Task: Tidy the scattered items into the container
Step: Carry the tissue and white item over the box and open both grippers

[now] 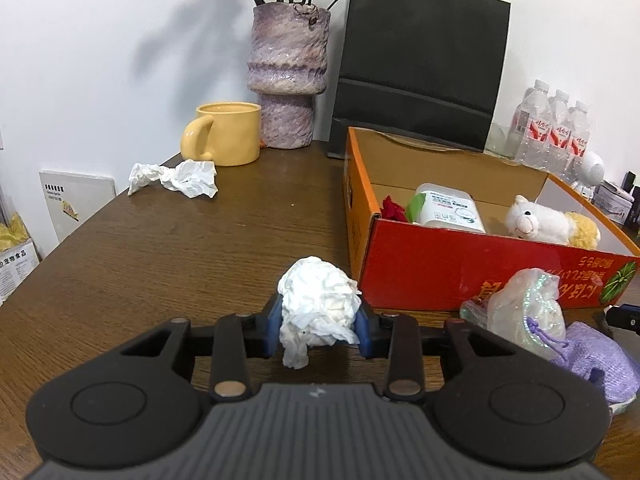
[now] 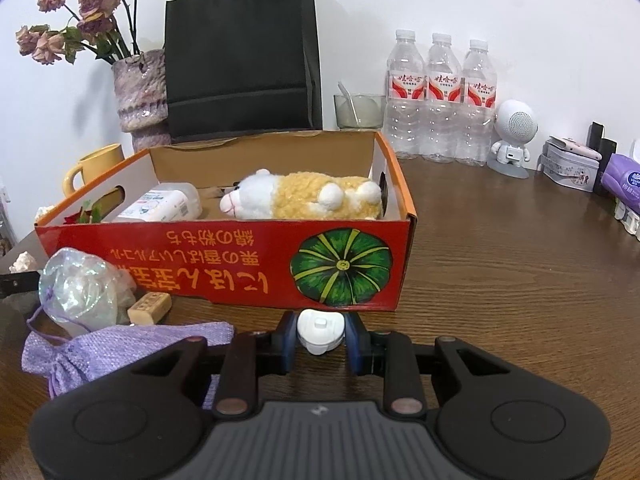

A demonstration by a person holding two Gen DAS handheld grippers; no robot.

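My left gripper (image 1: 318, 330) is shut on a crumpled white tissue ball (image 1: 318, 304), just left of the red cardboard box (image 1: 460, 276). My right gripper (image 2: 320, 340) is shut on a small white plastic object (image 2: 320, 330) in front of the box's (image 2: 224, 264) pumpkin-printed wall. The box holds a plush sheep (image 2: 304, 196), a wet-wipes pack (image 2: 160, 202) and a red flower (image 1: 394, 210). Another crumpled tissue (image 1: 176, 178) lies near the yellow mug (image 1: 226, 134). An iridescent pouch (image 2: 80, 290), a purple knit bag (image 2: 112, 350) and a wooden block (image 2: 149, 307) lie by the box's near left corner.
A purple vase with dried roses (image 1: 288, 76) and a black paper bag (image 1: 420, 60) stand behind the box. Three water bottles (image 2: 440, 96), a glass (image 2: 358, 111), a white robot speaker (image 2: 512, 136), a tin (image 2: 570, 170) and tissue packs (image 2: 624, 178) line the back right.
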